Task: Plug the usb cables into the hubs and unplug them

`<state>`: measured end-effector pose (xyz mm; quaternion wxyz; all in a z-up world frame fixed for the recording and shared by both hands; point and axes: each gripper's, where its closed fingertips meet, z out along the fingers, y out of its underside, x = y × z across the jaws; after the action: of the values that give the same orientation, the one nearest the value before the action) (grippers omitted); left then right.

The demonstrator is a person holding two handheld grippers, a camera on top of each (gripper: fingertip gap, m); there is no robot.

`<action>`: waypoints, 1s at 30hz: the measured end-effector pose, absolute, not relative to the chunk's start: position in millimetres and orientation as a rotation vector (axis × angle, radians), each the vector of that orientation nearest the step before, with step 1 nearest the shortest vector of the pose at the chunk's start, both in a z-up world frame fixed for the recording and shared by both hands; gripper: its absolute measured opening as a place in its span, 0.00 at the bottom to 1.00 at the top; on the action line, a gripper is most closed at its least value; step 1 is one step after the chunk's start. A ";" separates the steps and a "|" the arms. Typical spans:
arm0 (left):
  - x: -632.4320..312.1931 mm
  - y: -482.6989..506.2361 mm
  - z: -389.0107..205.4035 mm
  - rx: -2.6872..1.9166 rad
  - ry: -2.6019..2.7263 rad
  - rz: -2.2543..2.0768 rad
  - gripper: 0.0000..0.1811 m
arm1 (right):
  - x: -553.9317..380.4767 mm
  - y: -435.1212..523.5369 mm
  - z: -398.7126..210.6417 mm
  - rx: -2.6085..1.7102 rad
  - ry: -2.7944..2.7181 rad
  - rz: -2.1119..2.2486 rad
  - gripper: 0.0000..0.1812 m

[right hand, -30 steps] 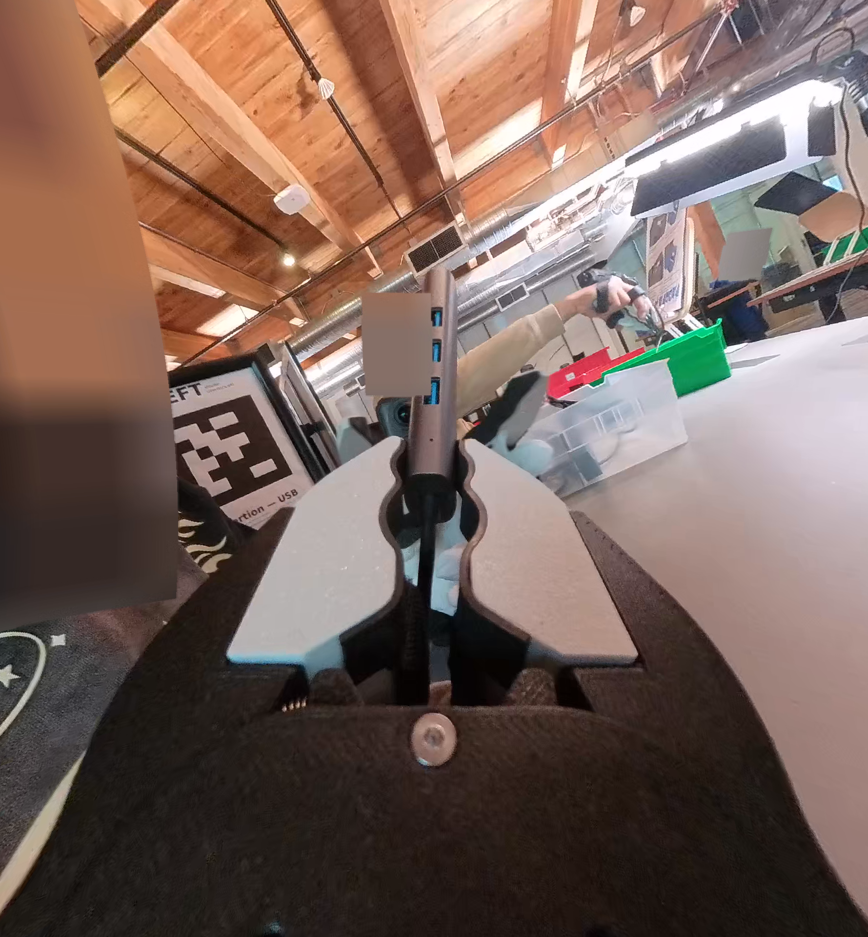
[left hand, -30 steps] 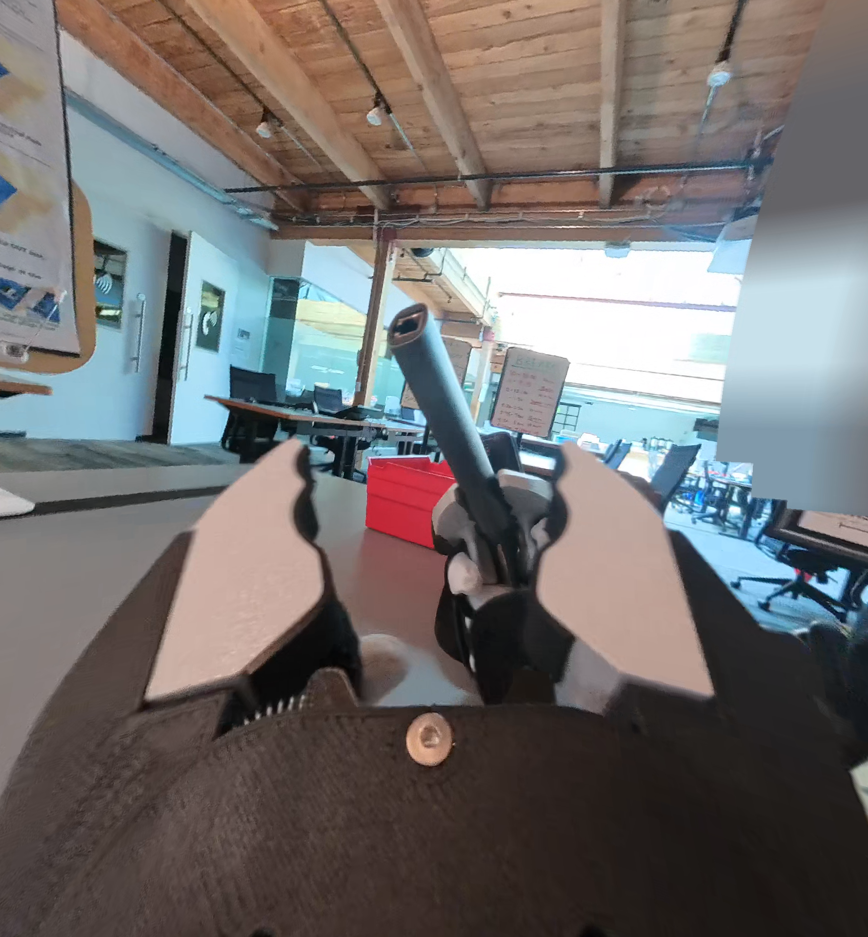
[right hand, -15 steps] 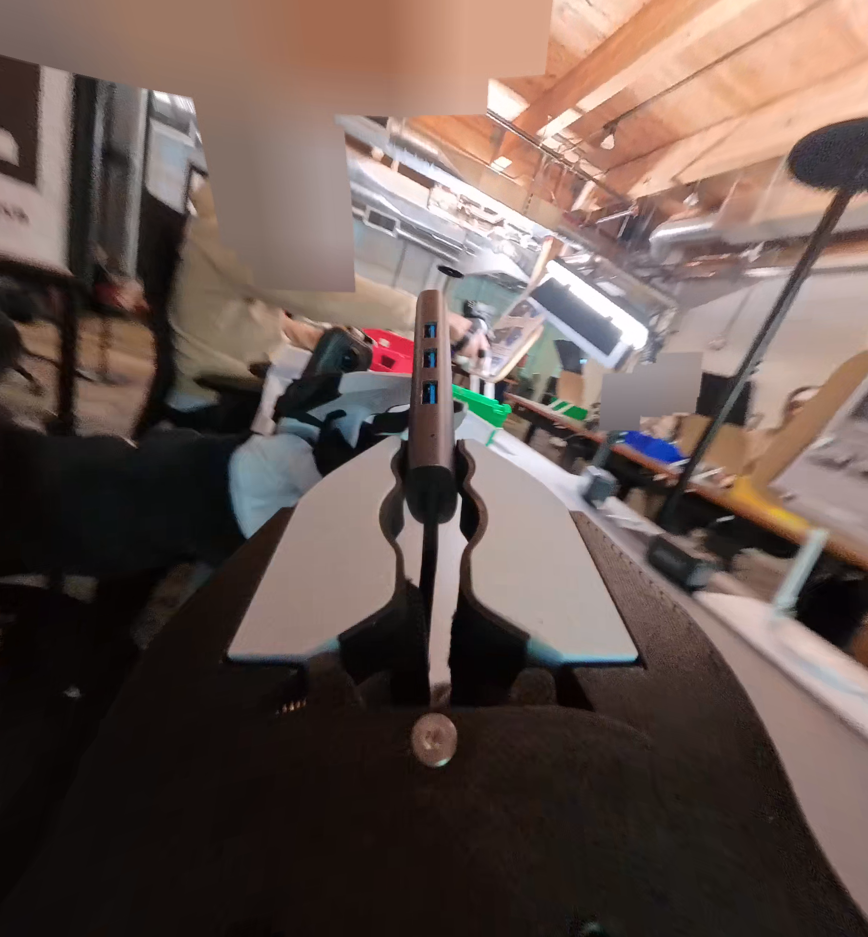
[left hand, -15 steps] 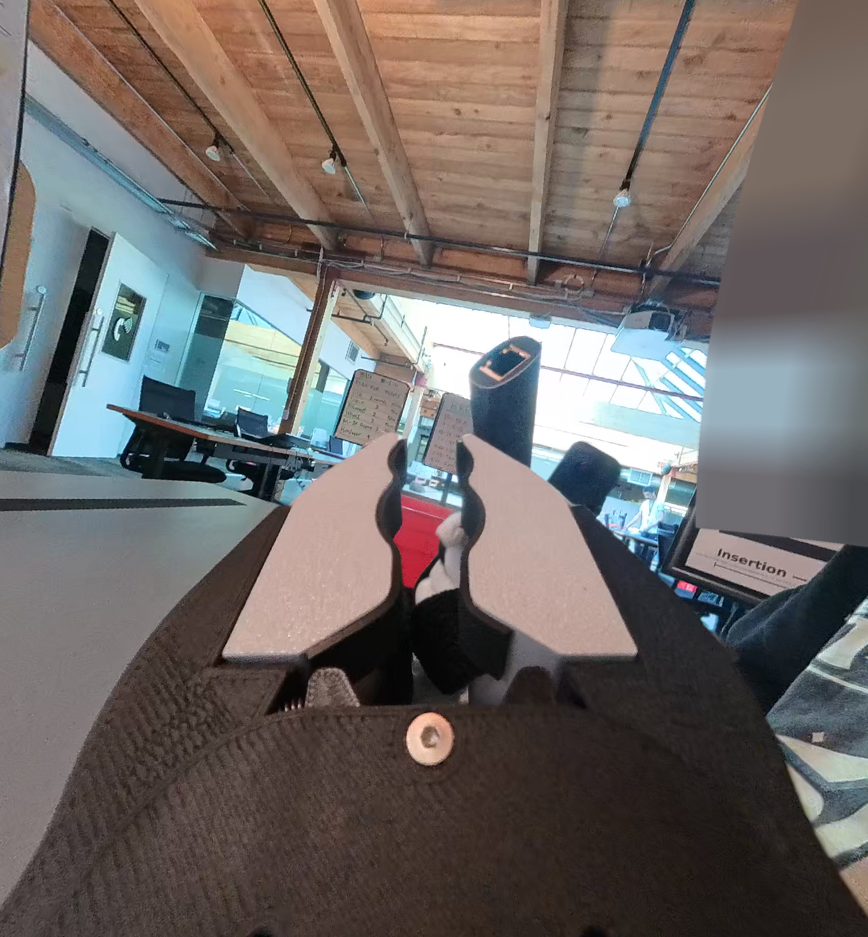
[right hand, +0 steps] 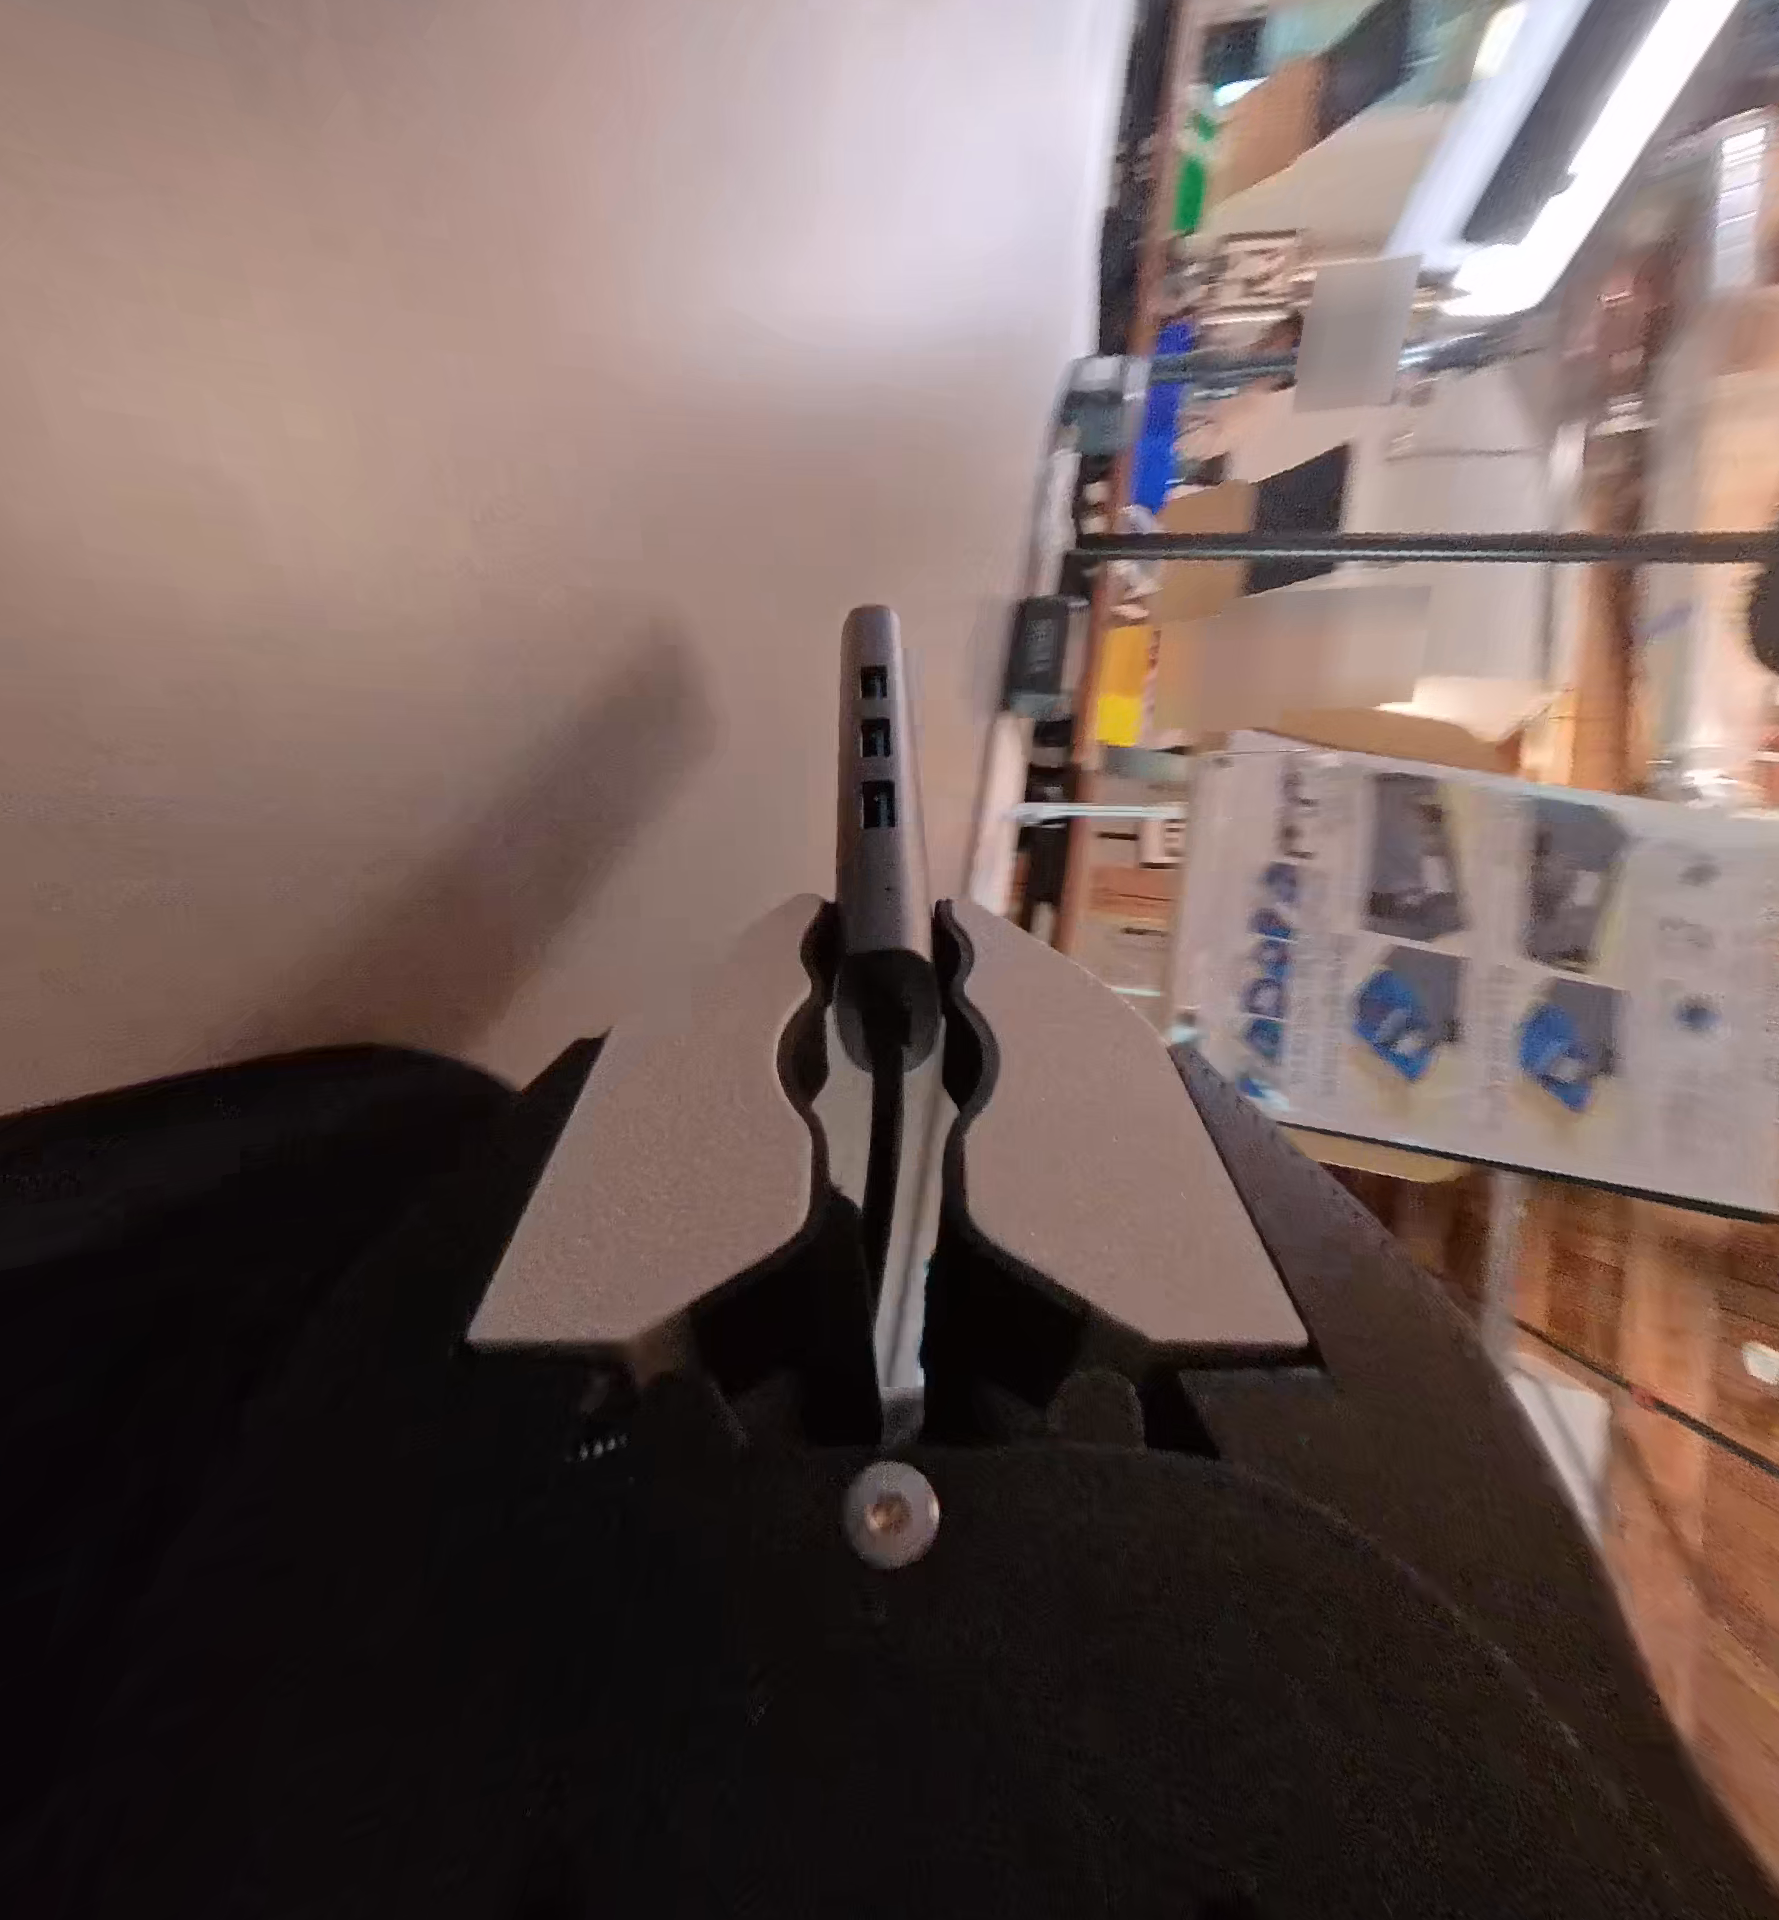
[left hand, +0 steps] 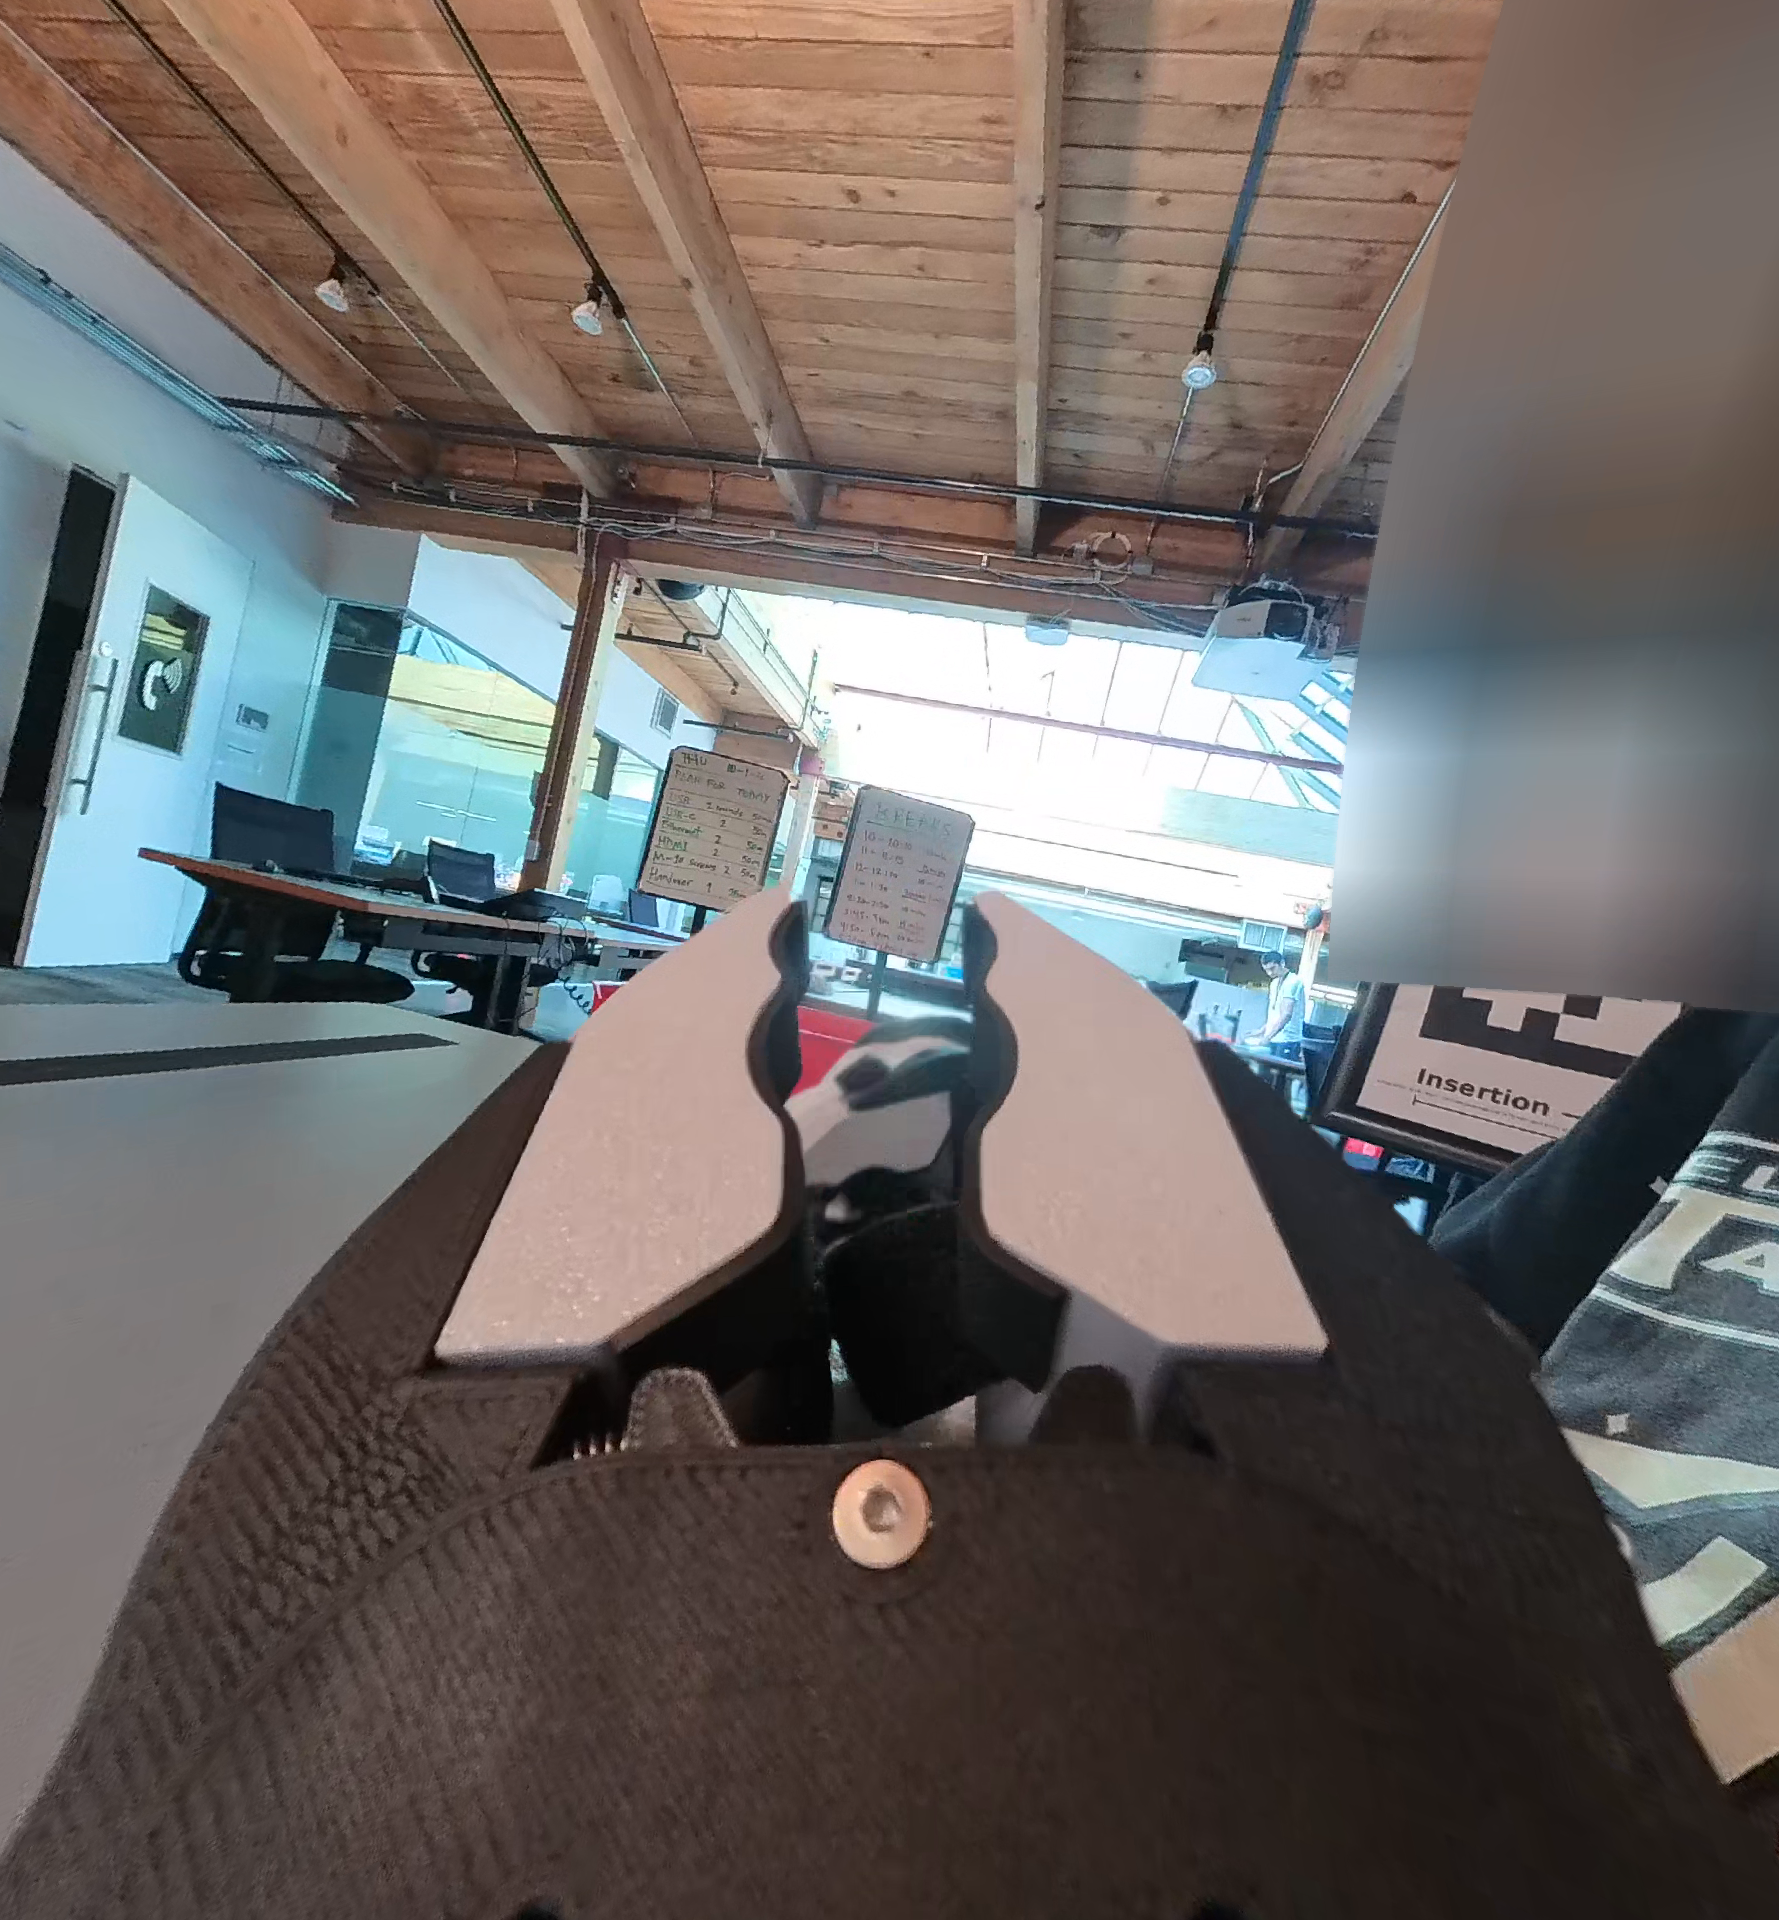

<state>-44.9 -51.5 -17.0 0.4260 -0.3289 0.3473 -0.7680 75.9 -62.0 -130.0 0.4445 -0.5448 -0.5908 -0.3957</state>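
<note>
Hub held ready, no cable in sight

The right claw pinches the grey USB hub by its cable end, ports exposed, presumably for plugging. The left claw stands slightly spread and empty above the grey table; whiteboards stand far beyond.

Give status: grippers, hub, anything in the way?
Right gripper shut on the hub, three ports in view, all empty. Left gripper part open, holding nothing. No USB plug in view. Right view motion-blurred; nothing seen in the way.
</note>
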 end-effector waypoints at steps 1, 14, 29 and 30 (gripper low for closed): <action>-44.3 -51.4 -17.4 -0.827 0.871 -1.914 0.15 | 78.5 -61.7 -142.2 -1.395 -1.491 -0.947 0.09; -41.1 -52.7 -19.2 -0.851 0.892 -1.907 0.18 | 76.1 -94.0 -156.4 -1.912 -1.249 -0.134 0.32; -31.2 -15.5 -23.3 -1.056 0.676 -1.739 0.76 | 181.2 -47.2 -65.9 -1.576 -0.011 0.000 0.57; -30.5 -12.2 -24.3 -1.079 0.655 -1.740 0.76 | 183.5 -48.6 -61.3 -1.547 0.014 0.023 0.59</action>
<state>-30.5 -12.2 -24.3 0.4760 -0.4414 0.2680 -0.7119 183.5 -48.6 -61.3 0.7153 -0.6987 0.0064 0.0102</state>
